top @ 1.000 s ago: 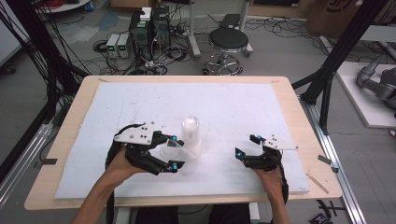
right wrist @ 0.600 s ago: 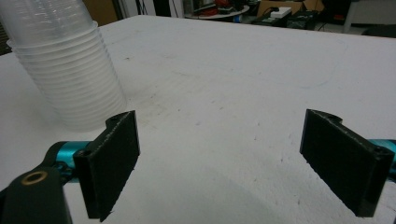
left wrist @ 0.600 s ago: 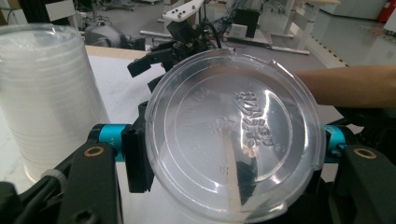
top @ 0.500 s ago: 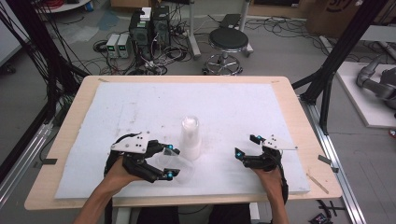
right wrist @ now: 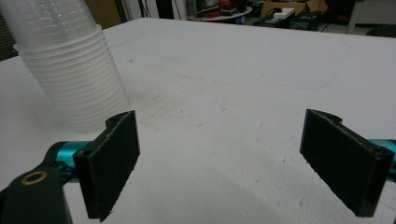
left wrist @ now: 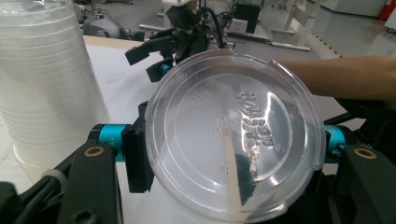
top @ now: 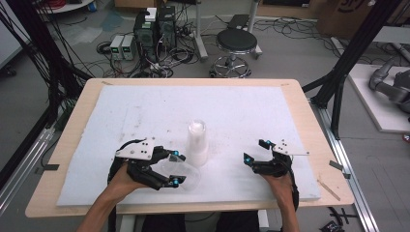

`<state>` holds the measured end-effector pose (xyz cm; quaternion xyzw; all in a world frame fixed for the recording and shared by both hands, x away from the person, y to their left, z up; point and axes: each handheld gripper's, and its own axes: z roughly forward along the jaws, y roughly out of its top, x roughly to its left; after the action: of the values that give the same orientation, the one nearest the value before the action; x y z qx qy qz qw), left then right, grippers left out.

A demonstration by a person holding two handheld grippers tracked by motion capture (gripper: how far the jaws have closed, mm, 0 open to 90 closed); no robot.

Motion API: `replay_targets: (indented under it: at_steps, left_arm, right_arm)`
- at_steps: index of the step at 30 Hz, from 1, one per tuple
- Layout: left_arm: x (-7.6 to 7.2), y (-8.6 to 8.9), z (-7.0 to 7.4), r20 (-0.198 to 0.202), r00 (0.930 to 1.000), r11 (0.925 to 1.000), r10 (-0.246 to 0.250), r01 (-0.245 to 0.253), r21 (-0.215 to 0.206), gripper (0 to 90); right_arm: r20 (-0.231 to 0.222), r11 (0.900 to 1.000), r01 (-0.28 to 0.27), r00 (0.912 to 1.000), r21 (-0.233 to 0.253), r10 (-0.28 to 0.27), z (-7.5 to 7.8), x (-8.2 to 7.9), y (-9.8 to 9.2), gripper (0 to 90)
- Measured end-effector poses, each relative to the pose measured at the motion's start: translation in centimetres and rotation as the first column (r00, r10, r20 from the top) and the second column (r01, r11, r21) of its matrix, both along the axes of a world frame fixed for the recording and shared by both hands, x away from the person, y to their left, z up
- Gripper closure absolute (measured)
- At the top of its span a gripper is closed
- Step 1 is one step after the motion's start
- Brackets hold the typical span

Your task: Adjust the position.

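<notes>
in the high view, your left gripper has pulled back toward you, away from the stack, and it now carries one clear cup between its jaws. a second ago the gripper was right at the stack, so i judge that one cup is now separated and the pulling step is done. the cup lies on its side just above the white mat, near the front edge. its long axis runs about level, and the mouth seems to point to the right, toward the stack, though the clear plastic makes this hard to tell. the stack stands upright in the middle. your right gripper rests well apart on the right, jaws spread, holding nothing.

in the left gripper view, the cup shows its round bottom to the camera, with the jaws closed on its sides. so its axis goes along the gripper, away from you.

in the right gripper view, the jaws stand wide with only mat between them, and the stack is at the left.
</notes>
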<state>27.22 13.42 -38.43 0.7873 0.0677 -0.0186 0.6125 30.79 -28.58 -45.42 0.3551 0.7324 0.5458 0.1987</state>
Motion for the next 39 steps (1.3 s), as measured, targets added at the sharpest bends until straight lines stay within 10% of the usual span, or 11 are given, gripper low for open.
replay_targets:
  at_steps: [9, 15, 23, 25, 29, 39]
  left_arm:
    - [0.1, 0.1, 0.0, -0.002, 1.0, 0.9999, 0.005, -0.005, -0.011, 37.5]
    - [0.1, -0.1, -0.3, -0.007, 0.9999, 0.999, 0.011, -0.012, -0.043, 37.5]
    - [-0.2, -0.6, -0.4, 0.024, 0.9995, 0.9947, 0.019, -0.017, -0.102, 37.6]
    - [-0.3, -0.7, -0.6, 0.035, 0.9992, 0.9915, 0.017, -0.013, -0.129, 38.7]
    - [-0.4, -1.1, -0.7, 0.04, 0.9991, 0.9908, 0.014, -0.008, -0.135, 38.8]
    - [-0.7, -1.8, -0.6, 0.039, 0.9992, 0.9881, 0.006, 0.0, -0.154, 38.6]
  right_arm:
    - [0.004, 0.998, -0.058, 0.9983, -0.01, 0.058, 0.2, -0.1, -0.2, 12.0]
    - [0.038, 0.981, -0.191, 0.9812, 0.031, 0.189, 2.3, -0.7, 0.2, 11.9]
    - [0.079, 0.925, -0.374, 0.9263, 0.072, 0.368, 5.5, -1.6, 2.4, 11.9]
    - [0.106, 0.891, -0.445, 0.8939, 0.091, 0.436, 6.6, -2.2, 3.2, 12.0]
    - [0.136, 0.854, -0.514, 0.8547, 0.085, 0.501, 7.8, -2.9, 4.4, 11.9]
    - [0.141, 0.796, -0.6, 0.7967, 0.074, 0.588, 8.0, -3.6, 7.0, 11.9]
